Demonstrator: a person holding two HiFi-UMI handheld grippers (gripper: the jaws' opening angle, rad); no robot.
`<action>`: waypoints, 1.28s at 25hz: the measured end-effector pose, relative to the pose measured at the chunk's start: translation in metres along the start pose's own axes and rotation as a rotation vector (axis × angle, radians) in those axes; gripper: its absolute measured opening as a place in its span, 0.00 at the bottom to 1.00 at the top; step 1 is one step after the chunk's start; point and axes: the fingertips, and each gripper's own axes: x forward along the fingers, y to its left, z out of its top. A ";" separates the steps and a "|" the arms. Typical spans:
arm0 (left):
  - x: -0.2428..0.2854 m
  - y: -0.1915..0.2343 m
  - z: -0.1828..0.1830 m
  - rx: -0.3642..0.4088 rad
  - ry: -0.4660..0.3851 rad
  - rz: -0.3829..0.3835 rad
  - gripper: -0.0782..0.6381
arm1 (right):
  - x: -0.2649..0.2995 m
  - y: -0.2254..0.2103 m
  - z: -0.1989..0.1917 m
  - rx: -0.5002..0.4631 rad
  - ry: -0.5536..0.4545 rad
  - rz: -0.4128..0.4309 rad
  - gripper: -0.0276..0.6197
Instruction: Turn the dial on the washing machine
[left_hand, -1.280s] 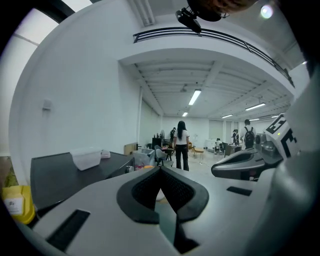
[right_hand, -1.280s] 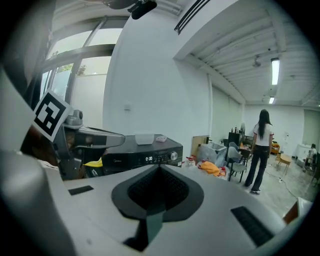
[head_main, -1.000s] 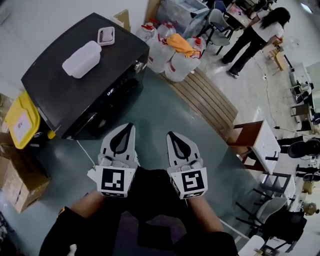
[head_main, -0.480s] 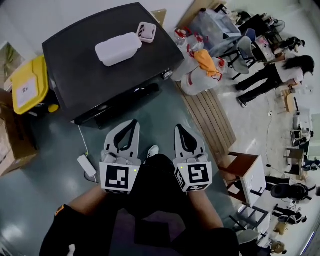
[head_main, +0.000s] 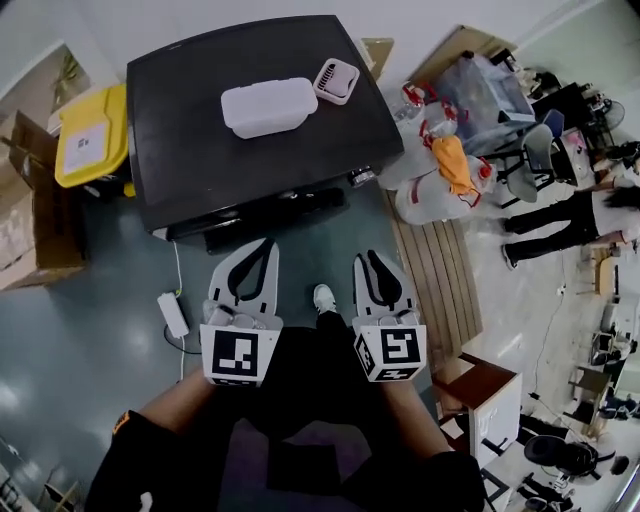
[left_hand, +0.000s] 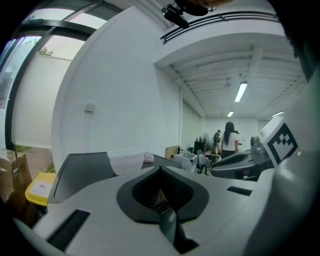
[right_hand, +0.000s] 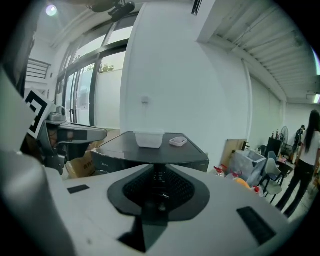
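Note:
The black-topped washing machine (head_main: 200, 130) stands ahead of me across the floor, its small dial (head_main: 362, 178) at the front right corner. A white tub (head_main: 266, 107) and a small pink-white tray (head_main: 336, 80) lie on its lid. Both grippers are held close to my body, well short of the machine. My left gripper (head_main: 262, 243) is shut with nothing in it, and its view (left_hand: 161, 172) looks past the machine's lid (left_hand: 82, 167). My right gripper (head_main: 368, 258) points at the machine (right_hand: 125, 145); its jaws (right_hand: 159, 167) are opening by a narrow slit, empty.
A yellow bin (head_main: 92, 135) and cardboard boxes (head_main: 35, 215) stand left of the machine. Water jugs (head_main: 440, 170) and a wooden slat platform (head_main: 440, 270) lie to its right. A white power adapter (head_main: 174, 314) with a cable rests on the floor. A person (head_main: 570, 215) stands far right.
The head view has swung, so the washing machine moved from the upper left to the top centre and now faces me squarely. Both grippers stay side by side near my body.

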 end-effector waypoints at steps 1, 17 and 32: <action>0.005 -0.004 0.000 -0.006 0.000 0.020 0.13 | 0.004 -0.007 -0.003 -0.002 0.004 0.017 0.19; 0.037 -0.045 -0.035 -0.060 0.060 0.328 0.49 | 0.068 -0.090 -0.019 -0.191 -0.029 0.227 0.54; 0.087 -0.021 -0.086 -0.083 0.130 0.436 0.52 | 0.167 -0.109 -0.073 -0.225 0.075 0.248 0.57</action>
